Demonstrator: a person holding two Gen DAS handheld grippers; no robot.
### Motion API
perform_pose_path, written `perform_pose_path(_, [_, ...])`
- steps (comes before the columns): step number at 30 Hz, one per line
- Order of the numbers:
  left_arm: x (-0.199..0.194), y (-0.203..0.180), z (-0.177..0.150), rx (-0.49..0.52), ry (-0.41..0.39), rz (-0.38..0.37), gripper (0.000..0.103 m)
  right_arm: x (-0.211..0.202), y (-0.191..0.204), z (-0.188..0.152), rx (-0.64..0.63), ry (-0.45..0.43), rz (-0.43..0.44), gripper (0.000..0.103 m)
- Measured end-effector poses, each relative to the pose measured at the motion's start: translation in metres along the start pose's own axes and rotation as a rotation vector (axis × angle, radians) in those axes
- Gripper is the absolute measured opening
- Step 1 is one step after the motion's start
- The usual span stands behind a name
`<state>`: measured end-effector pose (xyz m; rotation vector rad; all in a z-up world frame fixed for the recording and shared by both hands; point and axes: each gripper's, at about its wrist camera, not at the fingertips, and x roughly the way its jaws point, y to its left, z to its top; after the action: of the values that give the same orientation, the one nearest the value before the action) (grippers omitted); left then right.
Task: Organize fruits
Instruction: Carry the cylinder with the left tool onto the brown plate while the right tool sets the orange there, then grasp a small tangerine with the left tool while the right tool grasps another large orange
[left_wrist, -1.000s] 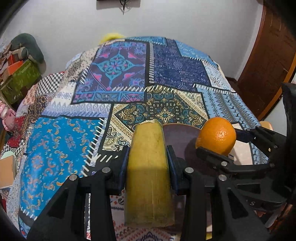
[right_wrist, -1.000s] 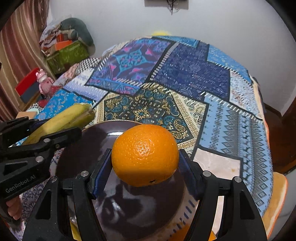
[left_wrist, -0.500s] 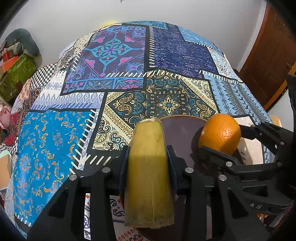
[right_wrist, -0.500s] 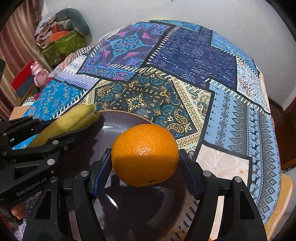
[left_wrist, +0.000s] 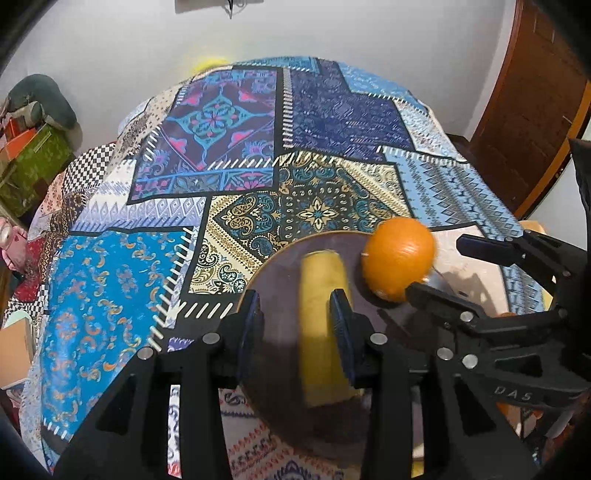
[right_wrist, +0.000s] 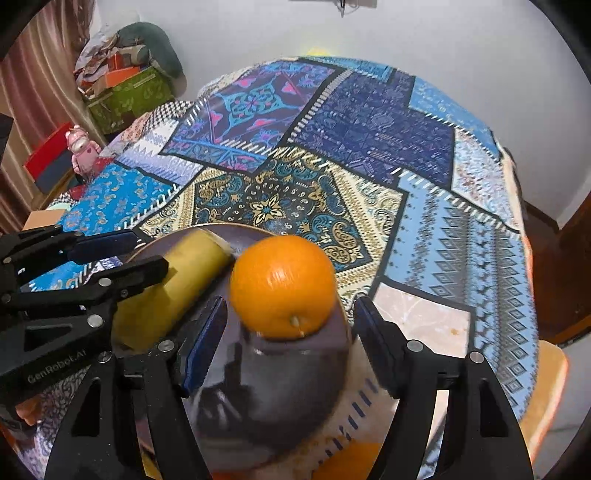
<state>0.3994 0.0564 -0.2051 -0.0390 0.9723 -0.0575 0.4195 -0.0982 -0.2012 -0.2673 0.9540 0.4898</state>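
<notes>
The left gripper (left_wrist: 297, 319) points steeply down with its jaws apart, not pressing anything. The right gripper (right_wrist: 290, 341) sits just beside it, angled down too, jaws apart.

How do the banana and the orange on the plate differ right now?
The banana is long, pale yellow and lies lengthwise; the orange is round and deep orange. The banana lies between the left hand-held gripper fingers, close to the right one; the orange sits beyond the right hand-held gripper tips. Both are on the dark plate, released, with gaps to the pads.
</notes>
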Motion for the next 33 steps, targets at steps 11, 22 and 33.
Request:
perform_pose_path(11, [-0.072, 0.003, -0.02, -0.007, -0.083, 0.03, 0.05, -0.073, -0.009, -0.02, 0.041, -0.122, -0.023, 0.07])
perform_pose_path(22, [-0.109, 0.002, -0.07, -0.003, -0.071, 0.031, 0.057, -0.124, -0.018, -0.068, 0.064, -0.191, -0.086, 0.073])
perform_pose_path(33, [-0.103, -0.014, -0.127, -0.006, 0.022, -0.026, 0.057, -0.123, -0.024, -0.12, 0.123, -0.143, -0.068, 0.074])
